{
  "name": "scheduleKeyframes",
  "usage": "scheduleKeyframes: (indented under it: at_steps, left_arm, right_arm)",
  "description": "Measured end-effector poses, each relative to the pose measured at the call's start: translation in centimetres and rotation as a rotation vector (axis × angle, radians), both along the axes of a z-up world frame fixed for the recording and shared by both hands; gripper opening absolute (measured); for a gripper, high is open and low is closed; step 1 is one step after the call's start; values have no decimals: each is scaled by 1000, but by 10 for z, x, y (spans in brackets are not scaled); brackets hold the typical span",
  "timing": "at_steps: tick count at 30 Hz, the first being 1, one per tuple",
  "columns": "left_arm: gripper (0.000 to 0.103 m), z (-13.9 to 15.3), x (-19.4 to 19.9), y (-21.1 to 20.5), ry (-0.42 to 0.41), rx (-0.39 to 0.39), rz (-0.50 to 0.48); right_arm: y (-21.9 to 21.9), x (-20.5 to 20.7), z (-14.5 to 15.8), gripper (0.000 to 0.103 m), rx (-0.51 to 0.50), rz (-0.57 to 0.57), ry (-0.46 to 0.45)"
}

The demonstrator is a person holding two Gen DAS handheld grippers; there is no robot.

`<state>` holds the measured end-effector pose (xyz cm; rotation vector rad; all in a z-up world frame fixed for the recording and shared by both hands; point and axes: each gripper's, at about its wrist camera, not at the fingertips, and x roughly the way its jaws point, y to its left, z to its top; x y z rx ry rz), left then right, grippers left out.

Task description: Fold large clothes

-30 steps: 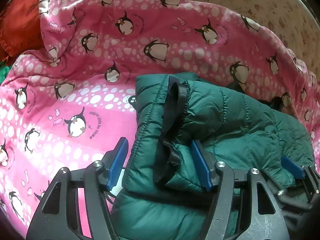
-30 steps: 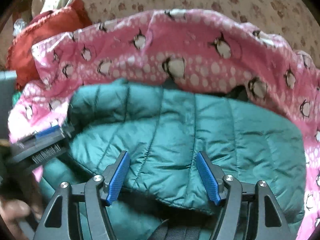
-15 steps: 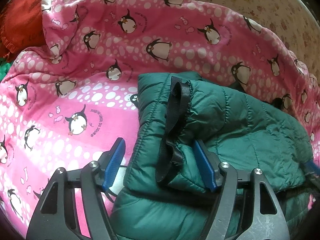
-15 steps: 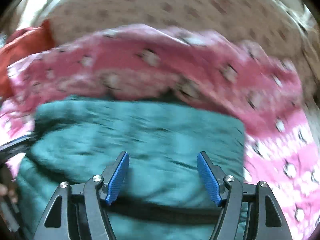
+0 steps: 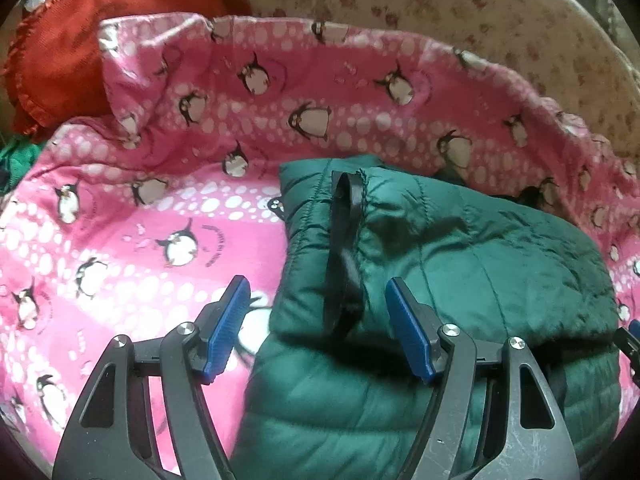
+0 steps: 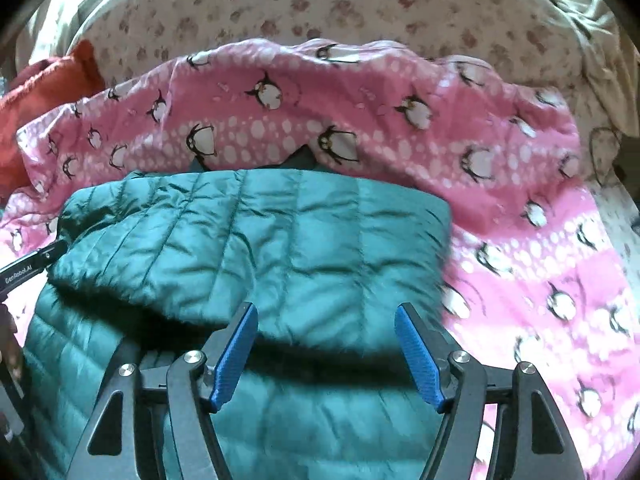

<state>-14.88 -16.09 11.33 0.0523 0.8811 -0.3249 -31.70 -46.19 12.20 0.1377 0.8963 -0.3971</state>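
Note:
A dark green quilted puffer jacket [image 5: 460, 264] lies folded over on itself on a pink penguin-print blanket [image 5: 160, 216]. A black strap [image 5: 344, 256] runs along its left edge. My left gripper [image 5: 318, 300] is open and empty, hovering over the jacket's left edge and strap. The jacket fills the lower middle of the right wrist view [image 6: 260, 248]. My right gripper [image 6: 326, 328] is open and empty above the folded flap's near edge. The left gripper's tip shows at the far left of the right wrist view [image 6: 28, 268].
A red cloth [image 5: 92, 40] is bunched at the back left. A beige floral sheet [image 6: 320, 0] covers the bed behind the blanket. A bit of green fabric [image 5: 16, 160] shows at the left edge.
Both grippers have drawn back slightly from the jacket. The right gripper has shifted to the right and left the left view's lower right. The jacket stays folded.

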Motion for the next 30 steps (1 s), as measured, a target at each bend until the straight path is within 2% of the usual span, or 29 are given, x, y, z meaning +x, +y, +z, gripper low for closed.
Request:
scheduleKeyframes:
  at_steps: [5, 10, 12, 16, 21, 26, 30]
  left_arm:
    - [71, 14, -31, 17, -20, 20, -37]
    - [71, 24, -71, 33, -27, 20, -90]
    - [71, 24, -91, 42, -38, 26, -108]
    - [71, 16, -123, 61, -22, 40, -121]
    - [71, 8, -148, 78, 0, 43, -118]
    - [71, 0, -166, 87, 19, 57, -108]
    - [71, -1, -177, 95, 28, 58, -103]
  right_arm:
    - [1, -48, 9, 68, 44, -27, -16]
    - [18, -102, 16, 69, 89, 6, -10]
    - [29, -121, 16, 69, 124, 27, 6]
    - [53, -160, 15, 69, 146, 20, -31]
    - [73, -186, 2, 69, 128, 8, -31]
    - [71, -197, -17, 69, 225, -18, -23]
    - [74, -204, -21, 69, 245, -31, -30]
